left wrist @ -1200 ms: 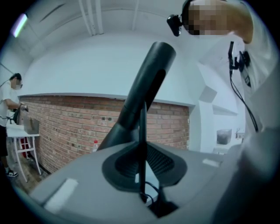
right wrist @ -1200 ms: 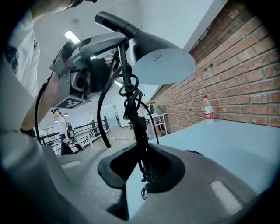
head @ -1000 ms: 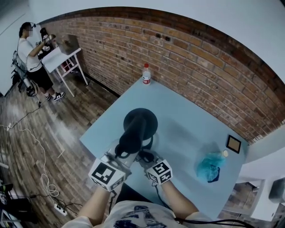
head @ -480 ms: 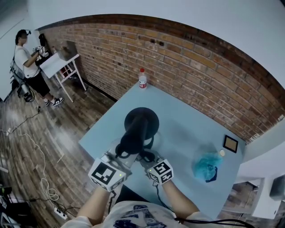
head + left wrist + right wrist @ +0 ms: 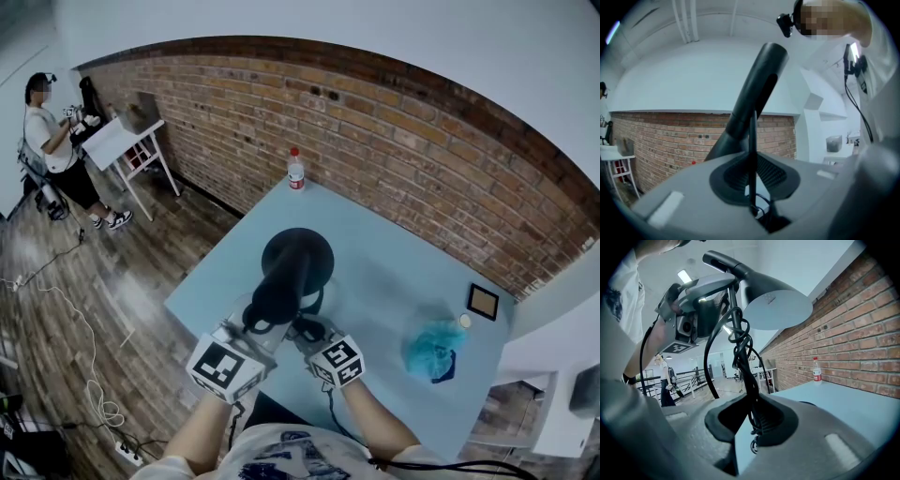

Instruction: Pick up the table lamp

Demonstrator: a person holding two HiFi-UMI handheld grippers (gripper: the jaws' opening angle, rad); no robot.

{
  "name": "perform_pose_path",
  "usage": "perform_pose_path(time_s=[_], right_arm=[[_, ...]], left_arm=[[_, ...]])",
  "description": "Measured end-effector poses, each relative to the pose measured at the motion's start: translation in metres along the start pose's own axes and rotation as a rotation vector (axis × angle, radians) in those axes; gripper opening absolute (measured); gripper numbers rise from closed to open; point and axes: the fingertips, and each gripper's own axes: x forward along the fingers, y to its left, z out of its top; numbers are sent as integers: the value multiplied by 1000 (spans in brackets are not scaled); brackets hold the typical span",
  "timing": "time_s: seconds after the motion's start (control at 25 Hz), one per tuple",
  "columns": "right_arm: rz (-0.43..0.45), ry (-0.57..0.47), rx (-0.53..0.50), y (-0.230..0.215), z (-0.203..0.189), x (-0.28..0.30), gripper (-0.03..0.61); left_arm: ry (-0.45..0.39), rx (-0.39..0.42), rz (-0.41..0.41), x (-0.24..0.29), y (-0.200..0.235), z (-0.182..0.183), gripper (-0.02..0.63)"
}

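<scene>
The black table lamp (image 5: 286,277) is off the light blue table (image 5: 394,272), held between both grippers. Its round base (image 5: 298,251) shows from above in the head view, and its pale underside (image 5: 778,310) shows in the right gripper view. My left gripper (image 5: 255,323) is shut on the lamp's thin rod (image 5: 752,154), with the thick black arm (image 5: 757,89) rising beyond it. My right gripper (image 5: 307,330) is shut on the same thin stem, where the black cord (image 5: 740,348) is wound round it. The left gripper (image 5: 693,310) shows higher on the stem in the right gripper view.
A plastic bottle (image 5: 295,171) stands at the table's far corner by the brick wall. A blue-green bag (image 5: 433,349) and a small framed square (image 5: 484,301) lie at the right. A person (image 5: 52,141) stands by a white table (image 5: 122,136) far left; cables (image 5: 84,375) trail on the floor.
The lamp and both grippers have risen a little together. Both grips are unchanged. The head camera has shifted slightly, so the bottle sits further left in the picture.
</scene>
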Motion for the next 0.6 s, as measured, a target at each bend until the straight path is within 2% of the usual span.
perform_pose_path(time_s=[0.6], right_arm=[[-1, 7, 1, 1, -3, -6, 54]], left_arm=[[10, 10, -6, 3, -9, -2, 35]])
